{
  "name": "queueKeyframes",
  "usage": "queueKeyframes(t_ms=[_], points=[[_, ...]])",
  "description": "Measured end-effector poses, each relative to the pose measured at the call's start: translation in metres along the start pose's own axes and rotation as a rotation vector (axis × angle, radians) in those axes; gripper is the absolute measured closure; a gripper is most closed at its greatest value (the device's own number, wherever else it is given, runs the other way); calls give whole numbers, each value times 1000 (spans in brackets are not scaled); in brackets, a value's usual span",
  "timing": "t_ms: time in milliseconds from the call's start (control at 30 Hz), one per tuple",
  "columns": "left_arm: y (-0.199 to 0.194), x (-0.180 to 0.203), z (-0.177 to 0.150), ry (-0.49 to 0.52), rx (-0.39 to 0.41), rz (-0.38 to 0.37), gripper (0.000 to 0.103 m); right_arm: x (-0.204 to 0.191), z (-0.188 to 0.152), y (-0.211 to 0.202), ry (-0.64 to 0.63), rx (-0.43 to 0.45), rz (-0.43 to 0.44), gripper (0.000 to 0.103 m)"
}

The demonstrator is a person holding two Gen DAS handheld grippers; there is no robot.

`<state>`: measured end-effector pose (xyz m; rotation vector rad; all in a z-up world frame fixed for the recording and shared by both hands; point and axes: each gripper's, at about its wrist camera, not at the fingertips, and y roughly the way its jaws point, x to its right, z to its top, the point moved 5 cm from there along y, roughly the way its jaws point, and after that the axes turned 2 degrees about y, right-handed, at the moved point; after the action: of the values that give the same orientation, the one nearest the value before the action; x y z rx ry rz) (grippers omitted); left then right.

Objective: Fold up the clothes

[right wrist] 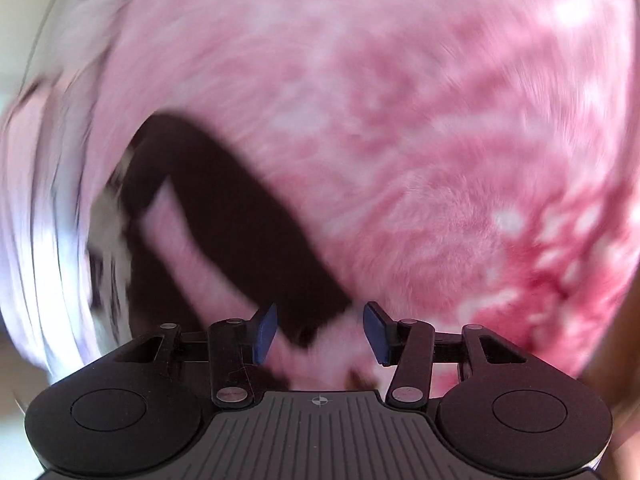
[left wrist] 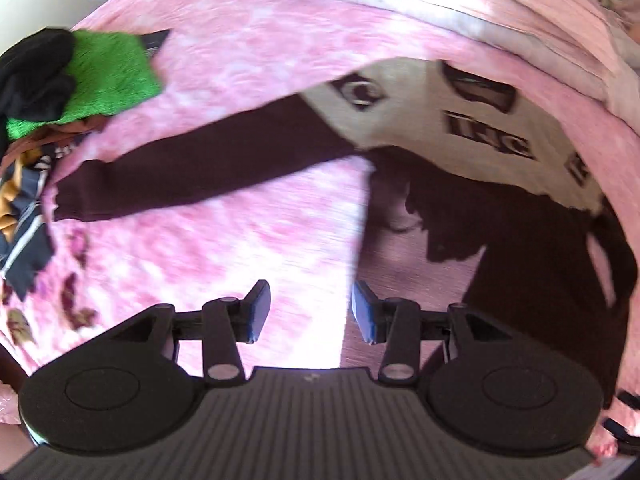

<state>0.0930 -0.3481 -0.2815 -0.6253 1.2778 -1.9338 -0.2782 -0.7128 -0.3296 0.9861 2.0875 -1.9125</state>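
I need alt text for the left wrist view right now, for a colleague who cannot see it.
A dark maroon and cream printed sweater lies spread on a pink mottled blanket, one long maroon sleeve stretched left. The left gripper hangs above the blanket, jaws open and empty. A pile with a green fuzzy cloth sits far left.

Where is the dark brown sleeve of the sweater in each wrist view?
Left wrist view: dark brown sleeve stretches from centre toward the left, flat on the blanket.
Right wrist view: dark brown sleeve, blurred, runs from left of centre down toward the jaws.
Shared landmark: pink blanket.
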Motion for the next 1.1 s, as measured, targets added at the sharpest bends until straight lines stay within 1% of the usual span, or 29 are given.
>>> queueKeyframes(t_ms=[33,67,100,167,200,267,333,400,467,567,600,633,667,700,733,767,800,833,900,967,1000,1100], points=[[-3,13,-4,5,2,-1,62,-1,5,2,23,0,-12,76],[-5,23,-7,5,2,0,62,-5,10,0,-9,-1,-22,97],[-7,31,-11,5,1,-1,62,-17,16,-8,-98,27,-8,101],[-12,44,-17,9,5,7,63,-48,37,-42,-293,148,35,101],[-15,48,-21,8,8,12,63,-62,53,-61,-363,208,47,101],[-23,52,-24,5,15,14,63,-87,92,-102,-455,336,87,101],[-31,51,-25,5,34,19,63,-111,131,-133,-590,460,50,101],[-37,53,-27,5,39,21,63,-127,171,-149,-658,544,6,101],[-38,51,-29,10,37,26,64,-140,203,-153,-701,592,-28,101],[-39,49,-36,21,30,38,64,-154,237,-148,-751,660,-132,103],[-38,48,-39,24,21,39,64,-153,248,-141,-735,640,-163,103],[-36,46,-42,28,10,39,64,-146,261,-135,-689,598,-199,103],[-34,45,-46,32,-2,38,64,-137,266,-130,-639,562,-214,103],[-32,42,-50,36,-15,45,63,-130,266,-126,-599,528,-198,103],[-30,39,-55,38,-25,55,63,-124,263,-121,-576,495,-171,98],[-28,35,-59,38,-33,58,63,-116,257,-118,-570,455,-151,89],[-26,31,-63,33,-41,61,63,-108,245,-111,-575,411,-133,66],[-25,27,-68,26,-50,68,63,-100,228,-103,-588,365,-112,55],[-23,17,-77,11,-69,68,61,-83,189,-82,-627,241,-99,55],[-18,9,-88,-8,-91,60,56,-64,147,-62,-673,110,-113,55],[-15,6,-94,-17,-104,46,55,-52,125,-53,-691,59,-128,55],[-2,1,-112,-53,-131,-2,49,-21,74,-37,-676,-41,-156,55]])
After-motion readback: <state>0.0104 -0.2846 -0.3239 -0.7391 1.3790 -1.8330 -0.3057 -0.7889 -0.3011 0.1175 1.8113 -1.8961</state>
